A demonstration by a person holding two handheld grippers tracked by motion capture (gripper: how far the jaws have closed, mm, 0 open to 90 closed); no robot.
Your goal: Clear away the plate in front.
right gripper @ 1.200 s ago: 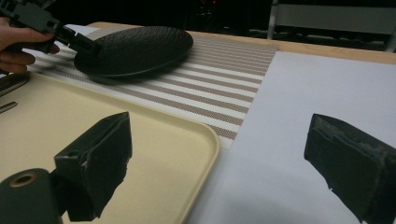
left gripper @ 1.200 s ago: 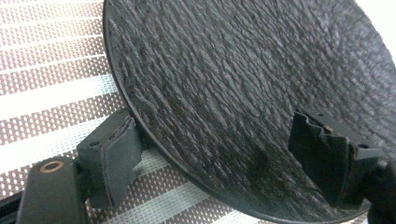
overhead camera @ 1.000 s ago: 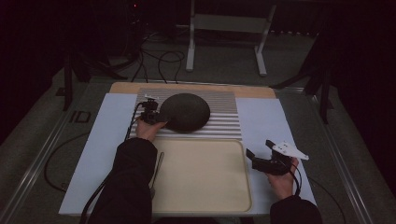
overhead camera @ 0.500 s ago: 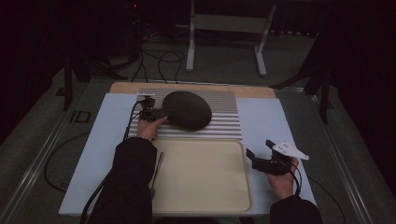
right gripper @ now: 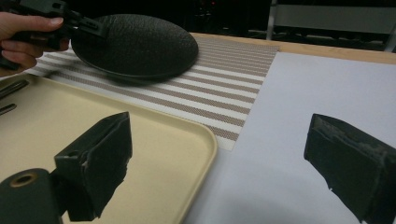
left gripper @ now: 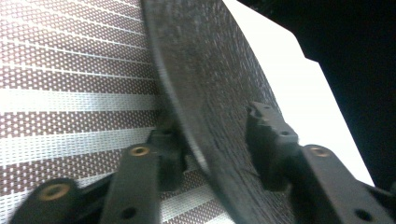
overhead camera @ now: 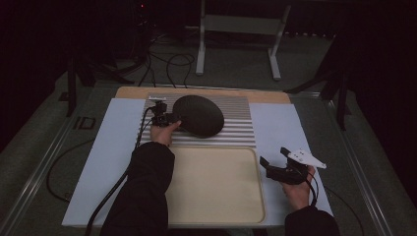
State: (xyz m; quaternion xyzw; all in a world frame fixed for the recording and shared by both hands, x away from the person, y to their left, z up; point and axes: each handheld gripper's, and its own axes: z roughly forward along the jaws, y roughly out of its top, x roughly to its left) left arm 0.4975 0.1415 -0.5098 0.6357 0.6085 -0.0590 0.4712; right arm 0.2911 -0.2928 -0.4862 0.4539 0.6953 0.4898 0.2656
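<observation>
A dark, rough-textured plate (overhead camera: 199, 115) sits in the upper middle of the high view, on a striped placemat (overhead camera: 236, 132) that lies across a pale sheet covering the table (overhead camera: 108, 162). The left gripper (overhead camera: 173, 119) is at the plate's left edge, and its jaws have just been closing with the rim between them. In the left gripper view one pad (left gripper: 268, 140) lies on the plate's textured top and the other sits under the rim, so the plate (left gripper: 210, 84) looks pinched at its edge. In the right gripper view, upper left of the frame, the plate (right gripper: 140, 44) appears tipped, its gripped side raised off the placemat (right gripper: 224, 88).

Below the placemat in the high view lies a cream tray (overhead camera: 216, 184). The right gripper (overhead camera: 270, 164) hangs at the lower right, just beside the tray's right edge, over the pale sheet. Its jaws stand spread wide with nothing between them, and the tray's corner (right gripper: 187, 140) shows beneath them.
</observation>
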